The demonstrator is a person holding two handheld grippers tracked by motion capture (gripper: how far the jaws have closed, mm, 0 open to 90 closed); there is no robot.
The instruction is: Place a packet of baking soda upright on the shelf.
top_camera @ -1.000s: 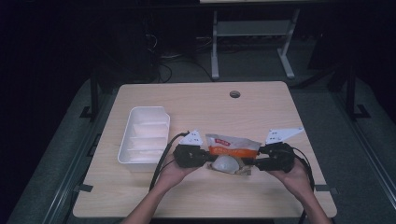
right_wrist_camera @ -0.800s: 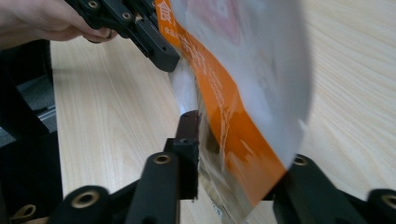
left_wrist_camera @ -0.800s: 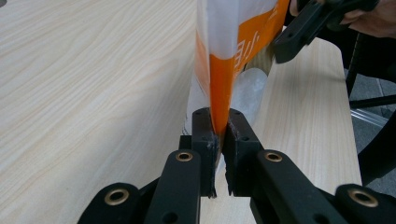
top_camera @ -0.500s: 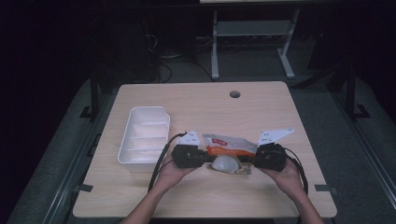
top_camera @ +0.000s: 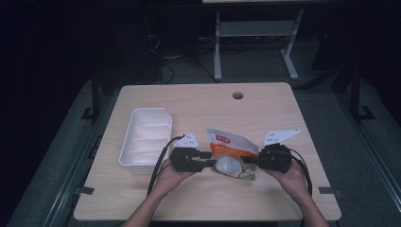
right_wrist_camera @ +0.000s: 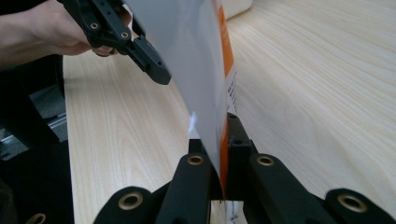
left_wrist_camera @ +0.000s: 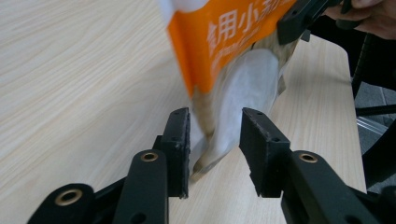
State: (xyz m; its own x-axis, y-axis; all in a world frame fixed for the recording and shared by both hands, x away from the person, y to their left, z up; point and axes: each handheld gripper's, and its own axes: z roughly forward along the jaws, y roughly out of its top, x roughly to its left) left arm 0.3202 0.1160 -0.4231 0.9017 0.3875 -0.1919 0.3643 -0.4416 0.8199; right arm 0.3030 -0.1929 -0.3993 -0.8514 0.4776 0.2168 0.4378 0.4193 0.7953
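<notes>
Two pairs of tongs meet over one orange-and-white snack pouch (top_camera: 232, 147), which lies near the front middle of the wooden table (top_camera: 198, 106), to the right of a white divided tray (top_camera: 144, 137).

The right tongs (right_wrist_camera: 219, 140) are clenched on one edge of the pouch, the thin film pinched flat between the black pads. The left tongs (left_wrist_camera: 214, 140) have just been opening: their jaws stand apart with the opposite end of the pouch between them, and only the left-hand pad seems to brush the film (no real grip there).

I judge the pouch light and floppy. It is a glossy printed film, orange with white lettering on one face and pale and smooth on the other, bulging softly around loose contents. Such film is likely slippery and will crumple rather than resist, so a squeeze on the bulge could crush what is inside. The flat sealed margins at the ends look like the safest places to take hold, since they are stiffer and hold nothing.

The table is matt, light-grained wood; the tray looks like rigid plastic with rounded corners.
</notes>
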